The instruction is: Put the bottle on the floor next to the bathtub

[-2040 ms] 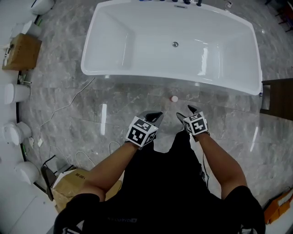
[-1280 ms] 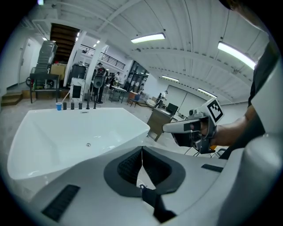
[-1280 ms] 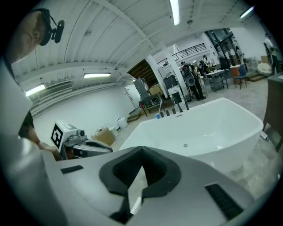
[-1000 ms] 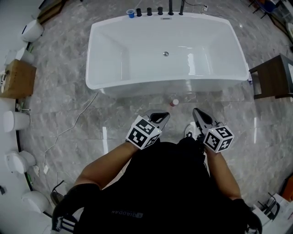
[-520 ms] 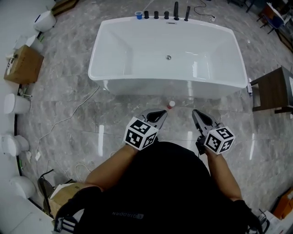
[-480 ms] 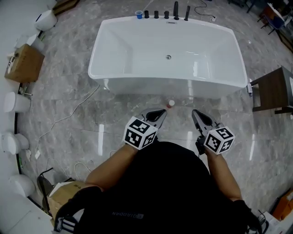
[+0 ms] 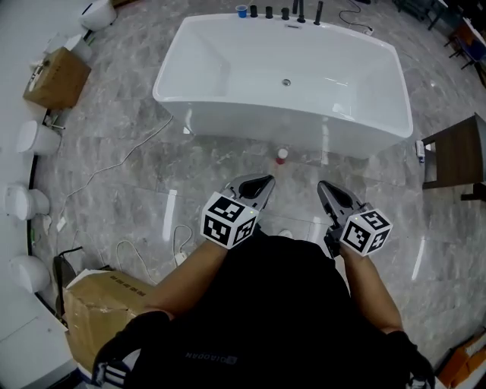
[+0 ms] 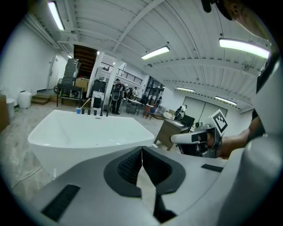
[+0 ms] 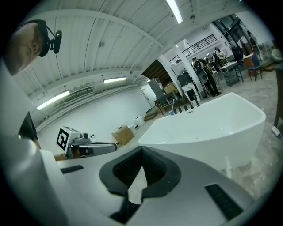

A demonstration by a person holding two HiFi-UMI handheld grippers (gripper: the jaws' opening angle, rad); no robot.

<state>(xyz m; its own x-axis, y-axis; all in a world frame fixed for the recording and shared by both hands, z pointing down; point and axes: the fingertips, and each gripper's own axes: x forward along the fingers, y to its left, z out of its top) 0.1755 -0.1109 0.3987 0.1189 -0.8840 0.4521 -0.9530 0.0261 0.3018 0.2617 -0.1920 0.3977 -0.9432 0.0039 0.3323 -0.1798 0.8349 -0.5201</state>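
The grey marble floor [image 7: 121, 197] fills the head view. On it stands the white freestanding bathtub [image 7: 250, 121], empty, with dark tap fittings [image 7: 292, 11] and a blue cup [image 7: 241, 11] on its far rim. A cardboard box [image 7: 102, 311] sits at the lower left and a dark wooden side table [image 7: 454, 156] stands off the tub's right end. A thin white cable [image 7: 121, 163] trails across the floor from the tub's left corner.

The left gripper [image 7: 264, 182] and the right gripper [image 7: 323, 186] are held side by side in front of the person, both aimed towards the tub. In each gripper view the jaws are pressed together with nothing between them.

The small bottle [image 7: 282, 156], whose top looks reddish, stands upright on the floor just beside the tub's front wall. It is ahead of both grippers and apart from them. No jaw touches it.

By the look of it the placing is done, and what remains is to come away cleanly. To do that well, keep both grippers high and drawn in, so that neither tip sweeps low past the bottle. A light, narrow bottle on polished stone would probably tip at a slight knock. The cable and the box lie close to the person's left, so any step that way needs care.
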